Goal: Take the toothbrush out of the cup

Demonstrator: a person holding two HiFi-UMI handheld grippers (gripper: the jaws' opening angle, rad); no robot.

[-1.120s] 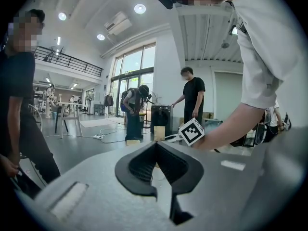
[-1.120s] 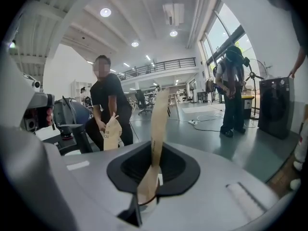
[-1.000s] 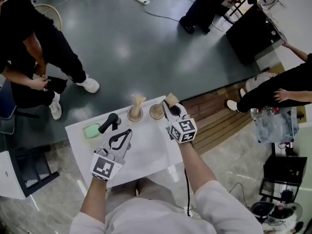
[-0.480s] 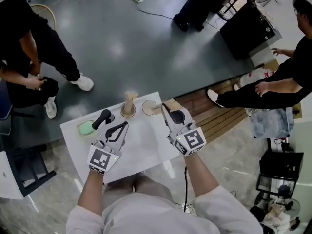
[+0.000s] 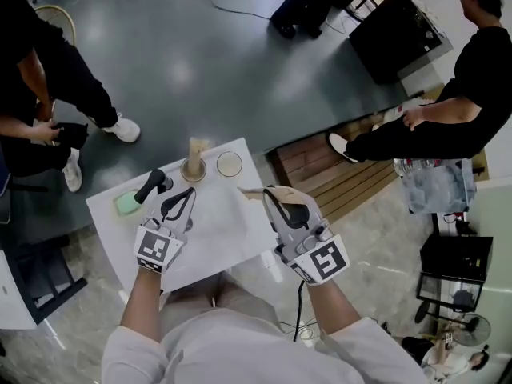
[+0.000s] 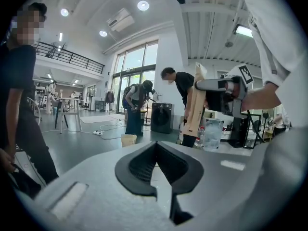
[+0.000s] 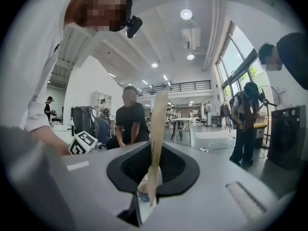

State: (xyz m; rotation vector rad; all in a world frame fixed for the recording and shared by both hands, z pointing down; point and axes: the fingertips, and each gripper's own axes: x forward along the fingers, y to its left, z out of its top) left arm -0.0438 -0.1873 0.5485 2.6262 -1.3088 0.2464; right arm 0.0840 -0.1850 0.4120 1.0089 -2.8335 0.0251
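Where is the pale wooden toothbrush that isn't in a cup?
Head view, right of centre: the pale wooden toothbrush is clamped by the right gripper, over the white table.

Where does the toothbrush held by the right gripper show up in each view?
Head view: toothbrush at centre, poking left from the right gripper.
Left gripper view: upper right, upright.
Right gripper view: centre, upright between the jaws.
Shared landmark: the right gripper clamped on it, seen in all three.

Pale sleeves (image 5: 360, 334); grey left tongs (image 5: 189, 193) and right tongs (image 5: 268, 194), black-lined, bearing black-and-white marker cubes (image 5: 157, 247); a black cable (image 5: 301, 306) trails.
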